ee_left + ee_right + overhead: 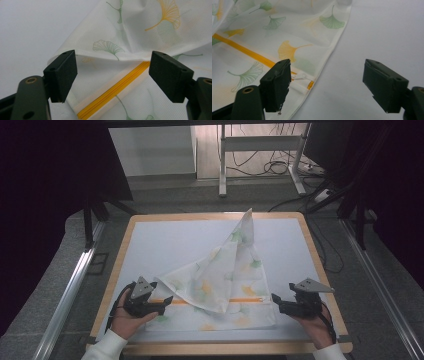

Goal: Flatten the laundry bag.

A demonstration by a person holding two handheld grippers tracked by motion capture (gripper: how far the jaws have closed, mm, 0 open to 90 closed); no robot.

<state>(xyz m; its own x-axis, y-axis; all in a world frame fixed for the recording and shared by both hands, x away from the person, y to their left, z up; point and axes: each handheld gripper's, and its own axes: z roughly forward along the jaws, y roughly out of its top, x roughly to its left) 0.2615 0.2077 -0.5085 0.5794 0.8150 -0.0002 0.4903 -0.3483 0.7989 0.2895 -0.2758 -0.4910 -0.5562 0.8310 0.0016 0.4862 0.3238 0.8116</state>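
**Ann:** Jaws wide apart on the left gripper (pixel 169 300), nothing pinched between them. It sits at the left end of the yellow zipper (pixel 210 300), and in the left gripper view that zipper (pixel 113 91) runs straight up through the gap, with a loose fold of the cloth lying just past the pads.

**Ben:** Same story on the other side. Right gripper (pixel 274 300) is spread fully open, holding nothing, just off the zipper's right end. In the right gripper view, one black pad overlaps the fabric edge beside the small white zipper pull (pixel 300 75); the other hangs over bare white tabletop (pixel 374 30).

**Ann:** And the thing itself, the white bag printed with ginkgo leaves (pixel 225 285), lies between the two grippers, zipper side near the person. One corner is folded across the zipper and stretched away to a peak at the far edge of the table (pixel 150 245).

**Ben:** Green and orange leaves all over it. Both hands rest low, on either side of the zipper line, left hand (pixel 127 320) and right hand (pixel 317 325) cupping their tools from below.

**Ann:** A wooden rim frames the table surface beyond the zipper.
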